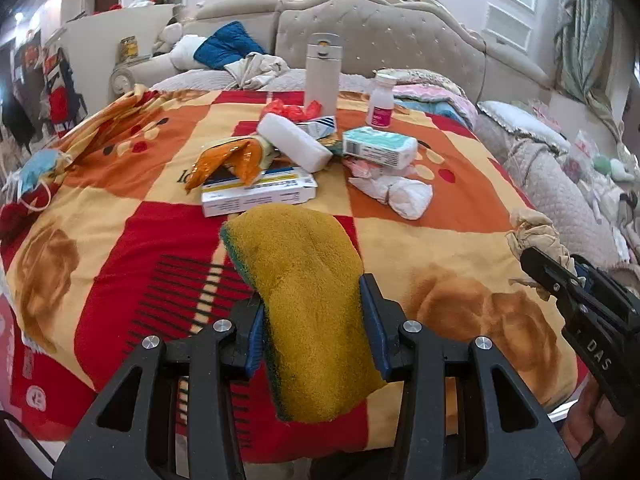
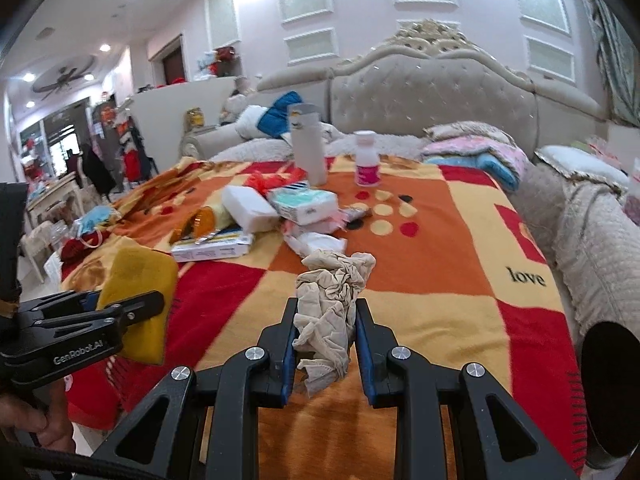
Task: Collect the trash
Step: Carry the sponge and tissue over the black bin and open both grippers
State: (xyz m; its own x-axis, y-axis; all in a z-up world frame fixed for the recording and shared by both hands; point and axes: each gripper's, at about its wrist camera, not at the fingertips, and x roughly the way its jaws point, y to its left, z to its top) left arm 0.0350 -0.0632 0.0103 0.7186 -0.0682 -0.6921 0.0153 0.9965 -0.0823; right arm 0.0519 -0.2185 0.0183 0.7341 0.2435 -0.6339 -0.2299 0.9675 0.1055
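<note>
Left gripper [image 1: 316, 320] was clenched on a yellow sponge [image 1: 308, 300], green scrub side facing left, held up over the near part of the blanket [image 1: 452, 248]. Right gripper [image 2: 325, 344] was clamped on a crumpled beige rag [image 2: 332, 304], also lifted above the blanket. In the left wrist view the right gripper showed at the right edge with the rag bunched at its tip; in the right wrist view the left gripper and sponge sat at the left edge. Remaining trash lay in a pile mid-blanket: orange wrapper [image 1: 224, 162] on top of a flat white box [image 1: 256, 196], white foam block [image 1: 294, 142] leaning over them, tissue pack [image 1: 380, 146] just beside it, wadded white paper [image 1: 400, 192] in front of the pack, red plastic scrap [image 1: 292, 110] behind the block. A tall flask [image 1: 322, 74] and a pill bottle [image 1: 382, 100] stood upright behind the pile. A blue mask [image 1: 38, 168] lay at the blanket's left edge, well apart from the pile.
</note>
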